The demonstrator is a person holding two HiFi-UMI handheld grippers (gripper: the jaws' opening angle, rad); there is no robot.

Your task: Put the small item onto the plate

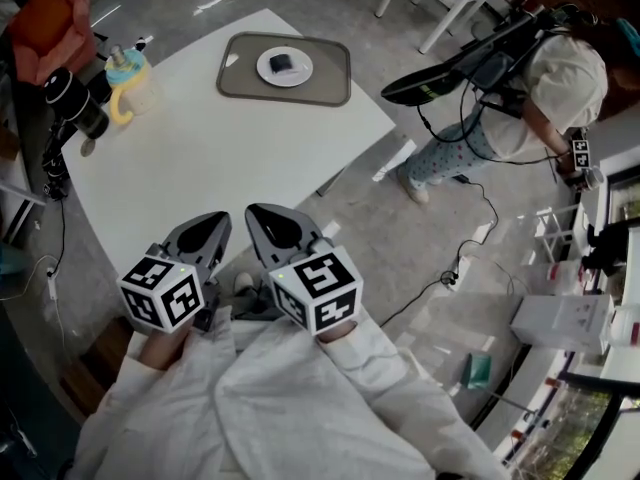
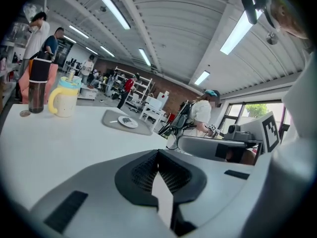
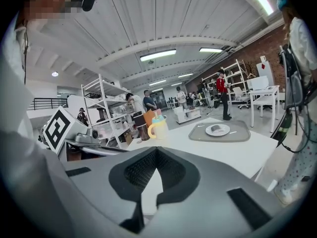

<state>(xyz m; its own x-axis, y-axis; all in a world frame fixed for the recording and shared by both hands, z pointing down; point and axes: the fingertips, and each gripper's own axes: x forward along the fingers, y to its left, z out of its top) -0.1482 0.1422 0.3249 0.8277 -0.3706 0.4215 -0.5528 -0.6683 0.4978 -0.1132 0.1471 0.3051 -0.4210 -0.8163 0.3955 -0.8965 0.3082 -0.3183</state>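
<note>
We hold left tongs [image 1: 212, 224] and right tongs [image 1: 266, 218] closed on nothing, well apart from the plate [image 1: 300, 72] where the small item [image 1: 283, 63] already lies; a needless reach could knock it off.

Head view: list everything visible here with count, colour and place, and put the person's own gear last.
table: one, white, middle of the view
tray: one, grey, far side of the table
plate: one, white, on the tray
small item: one, dark, on the plate
cup: one, pale with a yellow handle and blue lid, table's far left edge
bottle: one, dark, beside the cup
other person: one, light top, on the floor at right
left gripper: one, grey, jaws shut and empty, at the table's near edge
right gripper: one, grey, jaws shut and empty, beside the left one
sleeves: two, white, bottom of the view
</note>
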